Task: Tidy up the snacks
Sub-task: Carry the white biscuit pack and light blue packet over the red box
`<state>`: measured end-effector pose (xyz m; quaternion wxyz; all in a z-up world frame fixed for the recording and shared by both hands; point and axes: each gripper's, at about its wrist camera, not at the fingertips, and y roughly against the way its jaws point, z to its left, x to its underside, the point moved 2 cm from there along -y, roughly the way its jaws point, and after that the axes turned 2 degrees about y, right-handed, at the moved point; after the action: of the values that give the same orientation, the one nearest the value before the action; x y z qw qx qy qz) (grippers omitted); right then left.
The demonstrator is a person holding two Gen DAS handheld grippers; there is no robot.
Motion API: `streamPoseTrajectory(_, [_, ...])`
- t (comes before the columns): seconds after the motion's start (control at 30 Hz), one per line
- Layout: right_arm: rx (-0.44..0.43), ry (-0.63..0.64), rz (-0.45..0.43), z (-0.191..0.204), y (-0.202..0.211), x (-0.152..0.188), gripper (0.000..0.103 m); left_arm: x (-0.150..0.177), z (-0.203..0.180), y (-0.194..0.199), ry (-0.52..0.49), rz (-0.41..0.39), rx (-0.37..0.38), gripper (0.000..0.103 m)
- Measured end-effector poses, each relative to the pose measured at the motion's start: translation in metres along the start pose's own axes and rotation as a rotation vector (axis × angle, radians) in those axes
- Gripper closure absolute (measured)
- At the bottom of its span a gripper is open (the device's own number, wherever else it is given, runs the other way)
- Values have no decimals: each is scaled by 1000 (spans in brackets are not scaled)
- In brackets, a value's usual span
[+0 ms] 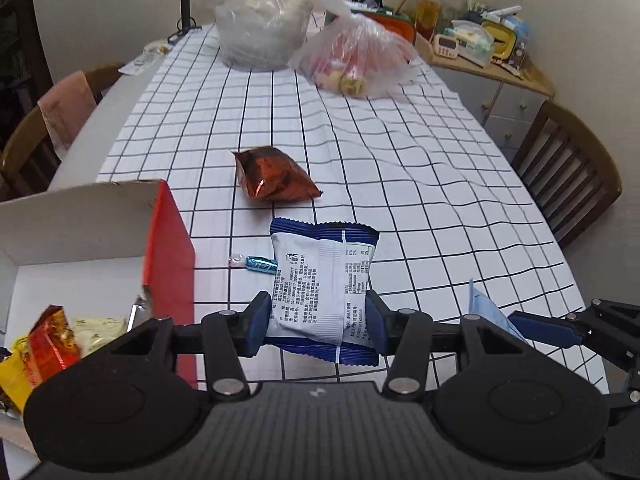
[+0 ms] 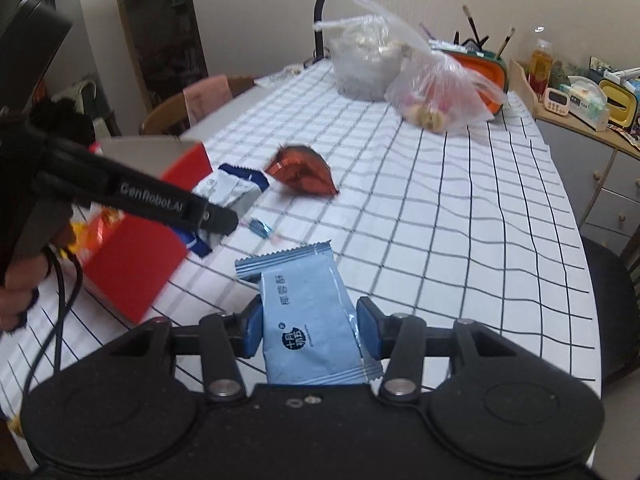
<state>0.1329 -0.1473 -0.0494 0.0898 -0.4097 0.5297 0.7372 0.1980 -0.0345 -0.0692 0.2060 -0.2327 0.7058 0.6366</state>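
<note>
— Two packets up at once, one per gripper. From the left wrist view: left gripper [image 1: 318, 322] clenched on the dark-blue-and-white snack packet [image 1: 322, 290], jaws pressing both side edges, packet off the checked tabletop [image 1: 420, 184]. Where next?

— Probably into the red cardboard box [image 1: 170, 248], just left of that packet, open on top with a red-and-gold packet [image 1: 50, 340] already inside. Best carried over the red wall, not through it; best let go low, so nothing bounces out.

— Anything in the way?

— Hardly. Small teal candy [image 1: 262, 265] on the cloth near the box wall, red foil packet [image 1: 276, 176] farther back, both well below. Two plastic bags [image 1: 356, 56] at the far end, well apart.

— And from the right wrist view?

— Right gripper [image 2: 310, 332] gripping a light-blue snack packet [image 2: 308, 320] across its width, also lifted. Box [image 2: 136, 264] off to the left, with the left gripper [image 2: 216, 216] and its packet [image 2: 228, 194] between. Safer one at a time: left first, then right. Tabletop edge [image 2: 592, 312] near on the right, chair beyond; plenty of bare cloth ahead.
</note>
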Motion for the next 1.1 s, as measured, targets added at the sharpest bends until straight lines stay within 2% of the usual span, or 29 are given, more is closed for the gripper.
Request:
streamPoseTrajectory(0.2, [-11, -11, -40, 26, 13, -18, 56, 5, 19, 31, 2, -38, -7, 54])
streamPoseTrajectory(0.47, [-44, -14, -70, 69, 11, -43, 56, 7, 67, 62, 42, -78, -29, 54])
streamPoseTrajectory(0.8, [-71, 10, -85, 129, -12, -72, 56, 13, 133, 90, 92, -108, -74, 54])
streamPoseTrajectory(1.1, [-73, 40, -59, 176, -44, -86, 56, 19, 194, 101, 125, -104, -111, 54])
